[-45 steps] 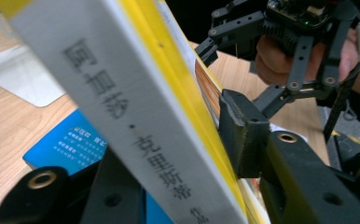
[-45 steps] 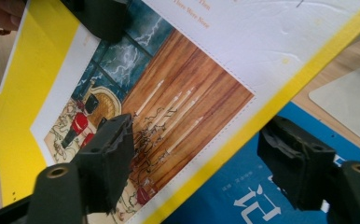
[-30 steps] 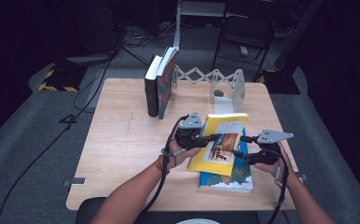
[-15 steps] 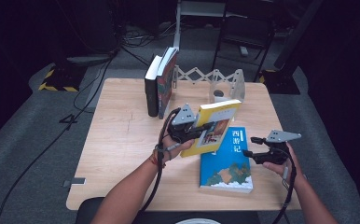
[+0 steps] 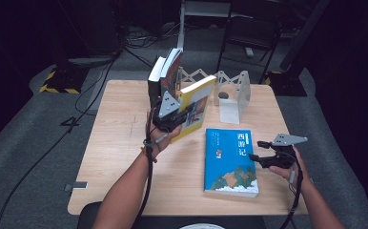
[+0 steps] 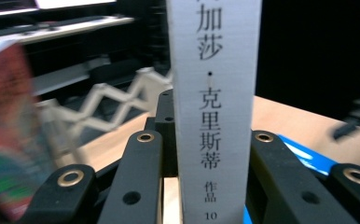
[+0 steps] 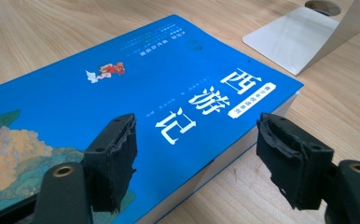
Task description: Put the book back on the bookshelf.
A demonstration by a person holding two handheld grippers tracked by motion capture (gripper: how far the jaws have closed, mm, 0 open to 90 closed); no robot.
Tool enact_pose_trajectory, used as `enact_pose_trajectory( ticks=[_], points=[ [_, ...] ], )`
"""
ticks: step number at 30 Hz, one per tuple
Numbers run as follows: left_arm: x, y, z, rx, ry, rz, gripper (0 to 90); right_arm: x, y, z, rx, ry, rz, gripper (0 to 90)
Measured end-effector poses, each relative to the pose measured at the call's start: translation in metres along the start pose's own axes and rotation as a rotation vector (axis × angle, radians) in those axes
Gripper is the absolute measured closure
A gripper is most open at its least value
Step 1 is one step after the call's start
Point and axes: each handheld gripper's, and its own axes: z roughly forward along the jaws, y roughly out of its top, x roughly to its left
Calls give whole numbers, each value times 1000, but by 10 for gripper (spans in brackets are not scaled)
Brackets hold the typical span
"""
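Books are what the work turns on: on the wooden table point(image 5: 125, 157) a few already stand upright at the far left against the white accordion-style bookend rack point(image 5: 230, 93). Next in size, the blue book point(image 5: 230, 161) lies flat near the table's right front, its cover up, well apart from that row. The yellow book point(image 5: 196, 107) is off the table, upright and a little tilted, just beside the standing books point(image 5: 165, 76). The left gripper point(image 5: 171, 117) is clamped on its lower part; its own view has the white spine point(image 6: 215, 107) squeezed between both jaws. The right gripper point(image 5: 260, 150) rests by the blue book's right edge, jaws spread with nothing between the pads (one hangs above the cover, the other off the edge).

As a judgement, the risk lies in the slotting: held only by its lower part, the yellow book could pivot in the jaws, or nudge the standing ones and tip them.
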Motion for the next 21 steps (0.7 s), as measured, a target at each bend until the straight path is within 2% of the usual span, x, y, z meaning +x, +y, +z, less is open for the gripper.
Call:
enact_pose_trajectory(
  ticks=[1,3,7,12,16,19,20,21],
  points=[
    [3,-1,0,1,37,12,751,0,-1,0,5,2,2,296],
    [10,-3,-1,1,80,-5,751,0,-2,2,10,3,2,295],
    [21,-5,-3,-10,128,-26,751,0,-4,4,20,3,0,293],
    [27,-8,-1,-11,235,-32,751,0,-5,7,35,11,0,292],
    [30,-12,3,-1,283,-34,751,1,-6,9,45,14,-7,292],
    [32,-15,8,2,344,-51,751,1,-7,9,46,17,-10,291],
    [32,-15,8,2,344,-51,751,1,-7,9,46,16,-11,291],
    [32,-16,11,0,354,-70,751,1,-7,9,46,16,-11,291]
  ],
)
